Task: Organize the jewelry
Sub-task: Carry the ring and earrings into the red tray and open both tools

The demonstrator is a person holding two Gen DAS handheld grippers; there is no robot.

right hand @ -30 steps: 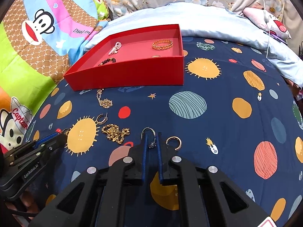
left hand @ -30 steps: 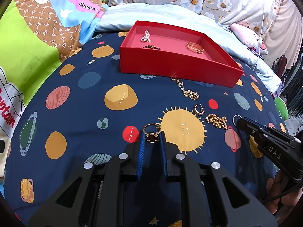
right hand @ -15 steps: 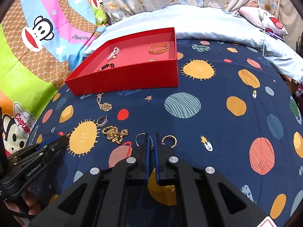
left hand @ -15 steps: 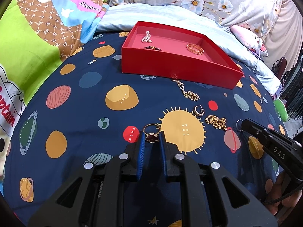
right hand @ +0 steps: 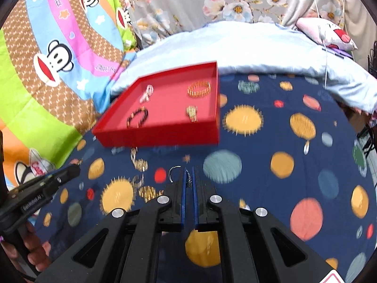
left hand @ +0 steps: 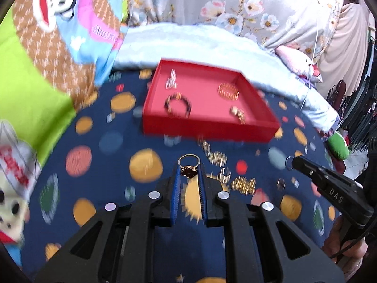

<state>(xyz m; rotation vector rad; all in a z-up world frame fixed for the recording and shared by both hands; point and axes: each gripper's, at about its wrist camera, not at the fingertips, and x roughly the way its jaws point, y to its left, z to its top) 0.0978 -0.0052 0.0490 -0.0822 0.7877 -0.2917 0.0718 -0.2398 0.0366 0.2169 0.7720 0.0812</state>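
Observation:
My left gripper (left hand: 188,172) is shut on a gold ring with a dark red flower (left hand: 188,168) and holds it above the planet-print bedspread. My right gripper (right hand: 188,176) is shut on a silver hoop earring (right hand: 174,174), also lifted. The red tray (left hand: 207,131) lies ahead, also in the right wrist view (right hand: 165,135). It holds a dark bead bracelet (left hand: 178,105), a gold bangle (left hand: 228,91), a pearl piece (left hand: 172,82) and a small gold piece (left hand: 238,113).
On the spread near the tray lie a gold chain (left hand: 213,153), a gold hoop (left hand: 225,174), a chunky gold chain (left hand: 243,184) and a small ring (left hand: 280,184). A pale blue pillow (right hand: 259,49) and a monkey-print quilt (right hand: 47,59) border the spread.
Both grippers have risen from the bedspread with their jewelry and moved toward the red tray. The right gripper closed on the silver hoop. The view is blurred by motion.

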